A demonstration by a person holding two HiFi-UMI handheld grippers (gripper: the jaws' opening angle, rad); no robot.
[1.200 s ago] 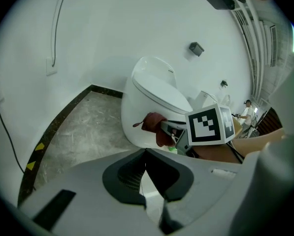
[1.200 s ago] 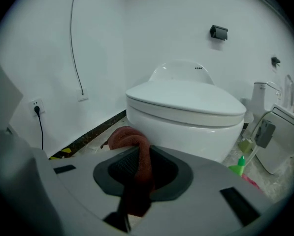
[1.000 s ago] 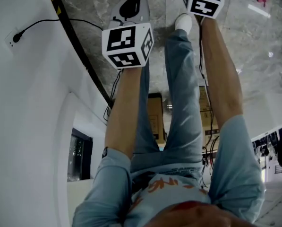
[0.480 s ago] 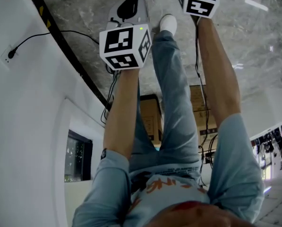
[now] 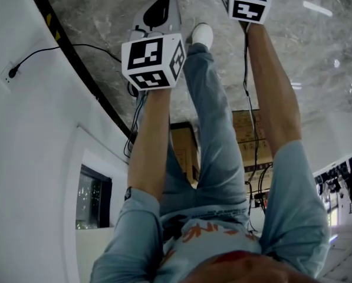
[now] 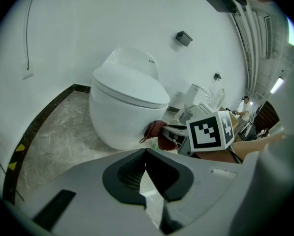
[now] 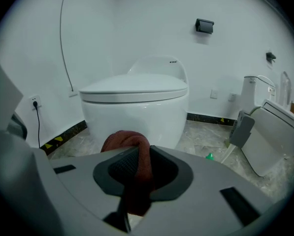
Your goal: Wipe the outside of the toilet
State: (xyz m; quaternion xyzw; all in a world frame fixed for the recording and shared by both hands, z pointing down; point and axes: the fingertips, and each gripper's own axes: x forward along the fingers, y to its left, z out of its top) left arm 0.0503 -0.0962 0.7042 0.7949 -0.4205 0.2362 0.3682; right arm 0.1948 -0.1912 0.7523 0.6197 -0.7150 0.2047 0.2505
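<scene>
Right gripper view: our right tongs (image 7: 133, 173) are clamped on a bunched red rag (image 7: 128, 142), which we judge soft and light and best pinched mid-fold. The smooth, hard white toilet (image 7: 137, 107) stands close at twelve o'clock. Our left tongs (image 6: 147, 173) meet at the tips, holding nothing.

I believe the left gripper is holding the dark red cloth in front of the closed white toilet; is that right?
Not quite: the right gripper holds the dark red cloth, pinched between its jaws, in front of the closed white toilet, as the right gripper view shows.
</scene>
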